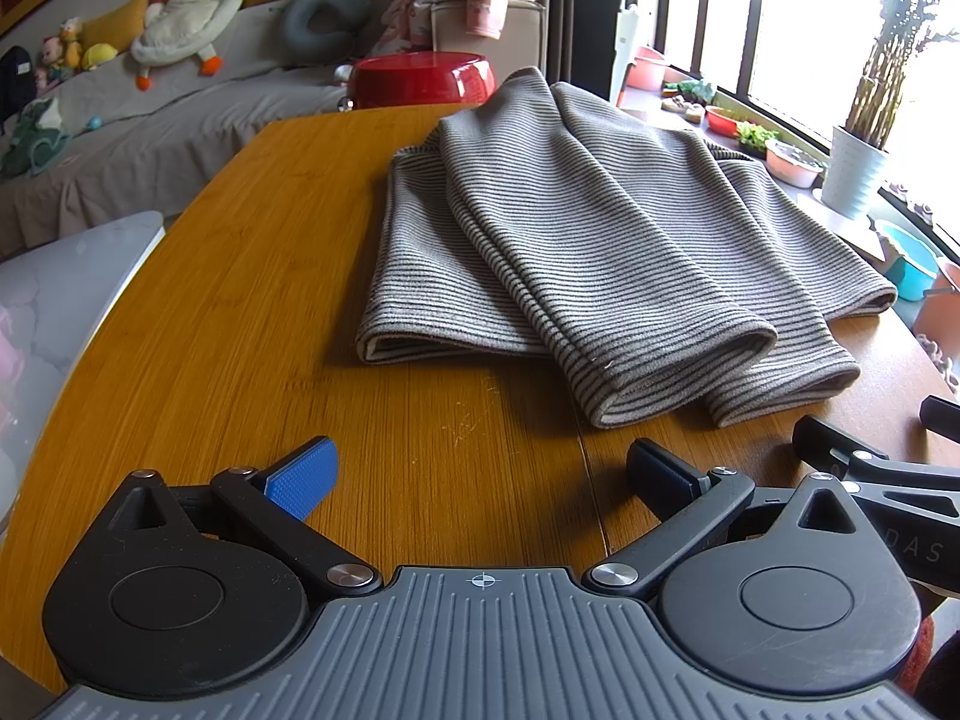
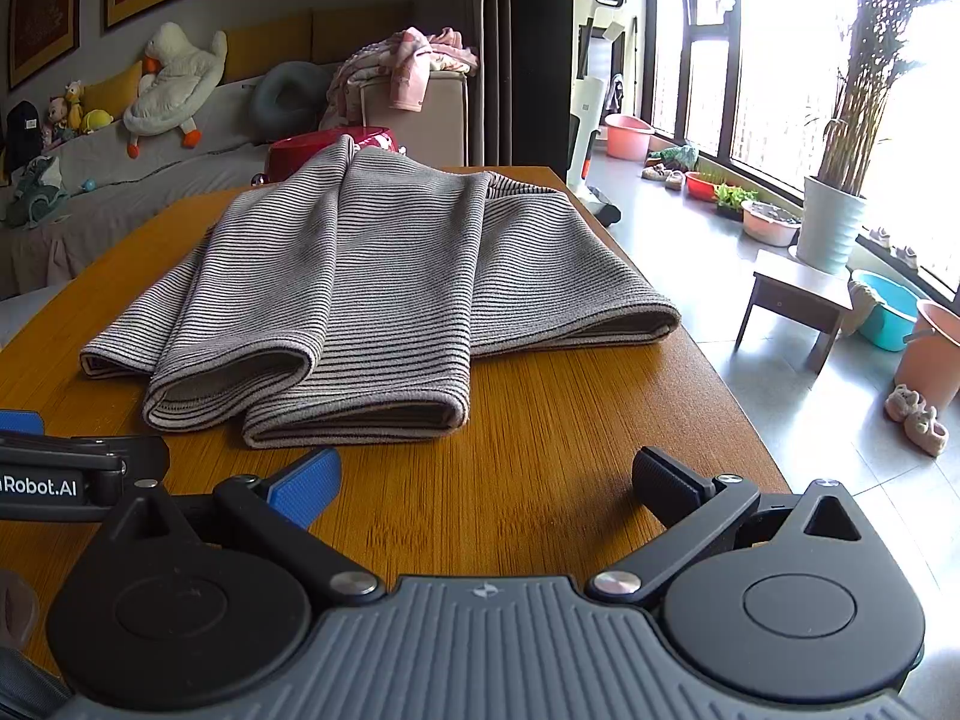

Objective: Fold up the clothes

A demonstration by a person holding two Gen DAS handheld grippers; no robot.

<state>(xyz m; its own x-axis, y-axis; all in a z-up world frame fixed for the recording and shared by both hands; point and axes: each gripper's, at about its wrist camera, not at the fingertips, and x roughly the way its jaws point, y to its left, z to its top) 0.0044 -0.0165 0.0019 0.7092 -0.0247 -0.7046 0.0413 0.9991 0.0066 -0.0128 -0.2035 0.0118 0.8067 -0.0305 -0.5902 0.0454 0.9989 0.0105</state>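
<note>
The left tongs (image 2: 84, 468), seen at the left edge of the right wrist view, carry white lettering reading "Robot.AI", its start cut off; the right tongs (image 1: 888, 480), in the left wrist view, show faint letters "DAS".

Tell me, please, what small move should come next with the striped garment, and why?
Probably ease both open grippers, left and right, forward to the striped garment's near hem. It lies partly folded on the wooden table, and neither gripper touches it.
</note>
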